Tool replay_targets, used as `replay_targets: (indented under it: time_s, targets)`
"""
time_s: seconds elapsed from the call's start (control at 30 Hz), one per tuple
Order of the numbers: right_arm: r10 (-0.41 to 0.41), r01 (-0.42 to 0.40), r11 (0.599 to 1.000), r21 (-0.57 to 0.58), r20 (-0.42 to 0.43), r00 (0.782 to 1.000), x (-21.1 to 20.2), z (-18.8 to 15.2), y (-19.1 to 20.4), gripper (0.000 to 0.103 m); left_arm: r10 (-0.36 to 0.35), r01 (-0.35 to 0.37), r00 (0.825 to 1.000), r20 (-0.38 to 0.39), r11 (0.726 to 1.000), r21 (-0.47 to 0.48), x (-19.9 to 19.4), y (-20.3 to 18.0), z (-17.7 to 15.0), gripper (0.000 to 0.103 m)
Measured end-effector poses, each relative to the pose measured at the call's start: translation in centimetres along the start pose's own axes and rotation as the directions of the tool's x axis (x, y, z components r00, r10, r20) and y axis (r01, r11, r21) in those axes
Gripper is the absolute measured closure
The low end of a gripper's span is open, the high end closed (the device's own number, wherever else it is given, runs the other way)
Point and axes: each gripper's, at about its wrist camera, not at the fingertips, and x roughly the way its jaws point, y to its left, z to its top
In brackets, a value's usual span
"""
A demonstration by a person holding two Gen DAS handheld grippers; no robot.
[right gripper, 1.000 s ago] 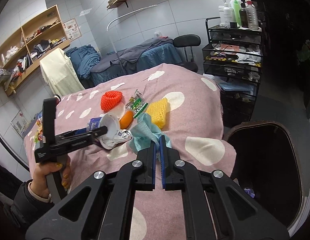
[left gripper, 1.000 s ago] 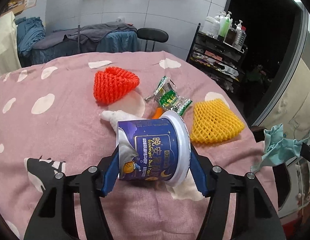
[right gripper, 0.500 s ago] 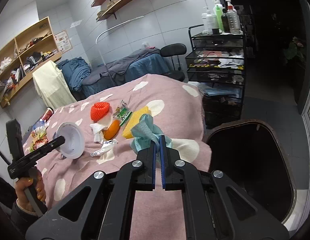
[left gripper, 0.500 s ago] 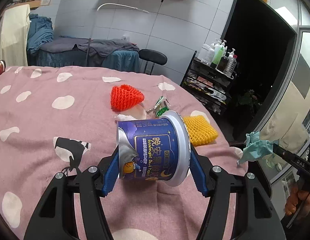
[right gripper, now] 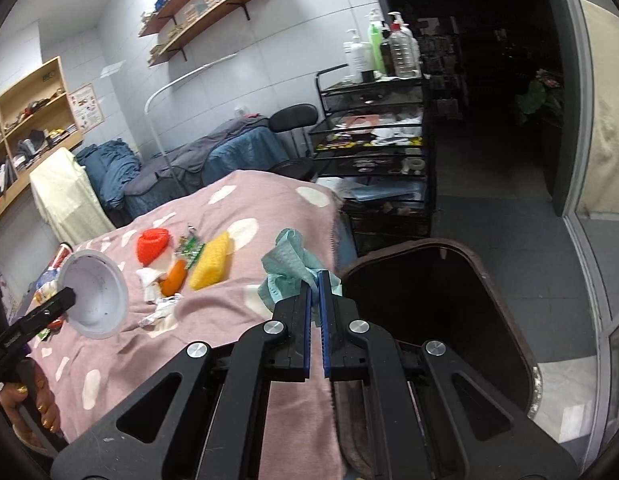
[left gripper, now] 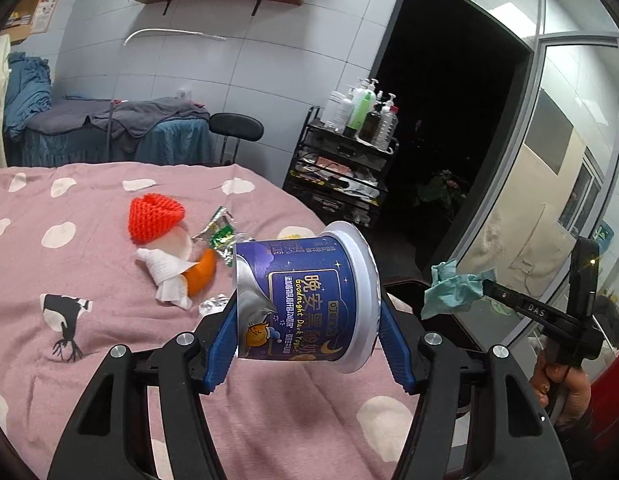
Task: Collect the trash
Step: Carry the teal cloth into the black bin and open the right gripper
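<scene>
My left gripper [left gripper: 305,308] is shut on a blue yogurt cup [left gripper: 305,294] lying sideways between its blue pads, lifted above the pink bedspread [left gripper: 69,360]. The cup's open mouth [right gripper: 95,294] shows at the left of the right wrist view. My right gripper [right gripper: 317,280] is shut on a crumpled teal tissue [right gripper: 293,264], held by the bed's edge next to the dark trash bin [right gripper: 429,320]. From the left wrist view the tissue [left gripper: 453,288] hangs at the right. Left on the bed: red foam net [left gripper: 155,214], white tissue [left gripper: 165,270], orange peel [left gripper: 201,274], green wrapper [left gripper: 221,236], yellow foam net [right gripper: 213,260].
A black wire trolley [right gripper: 373,148] with bottles stands beyond the bed's far corner. A black chair [left gripper: 235,126] and a blue-covered couch [left gripper: 109,136] lie behind. A glass partition [left gripper: 549,184] runs along the right. A person's hand [right gripper: 33,412] holds the left gripper.
Both grippers swung right and away from the trash pile: the yogurt cup rose off the bed, and the teal tissue moved from over the bed to beside the bin's rim.
</scene>
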Motion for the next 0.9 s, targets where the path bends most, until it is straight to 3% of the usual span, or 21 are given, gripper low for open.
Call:
replay_targets:
  time_s: [0.43, 0.77, 0.83, 0.9]
  targets:
    - [-0.118, 0.129, 0.989, 0.073, -0.141, 0.983, 4.3, -3.3, -4.7, 0.098, -0.116, 0.121, 0.990, -0.074, 0.990, 0.068, 3.5, -4.8, -0.8, 0.041]
    - [-0.107, 0.136, 0.983, 0.125, -0.221, 0.969, 7.1, -5.7, -6.6, 0.096, -0.149, 0.160, 0.982, -0.118, 0.983, 0.092, 5.2, -7.0, -1.8, 0.041]
    - [-0.099, 0.135, 0.980, 0.145, -0.232, 0.968, 7.5, -6.1, -6.9, 0.083, -0.151, 0.164, 0.981, -0.124, 0.981, 0.099, 5.3, -7.3, -1.9, 0.041]
    - [-0.111, 0.148, 0.977, 0.156, -0.224, 0.968, 7.3, -6.4, -6.9, 0.034, -0.153, 0.167, 0.980, -0.130, 0.980, 0.108, 5.5, -7.7, -2.0, 0.041]
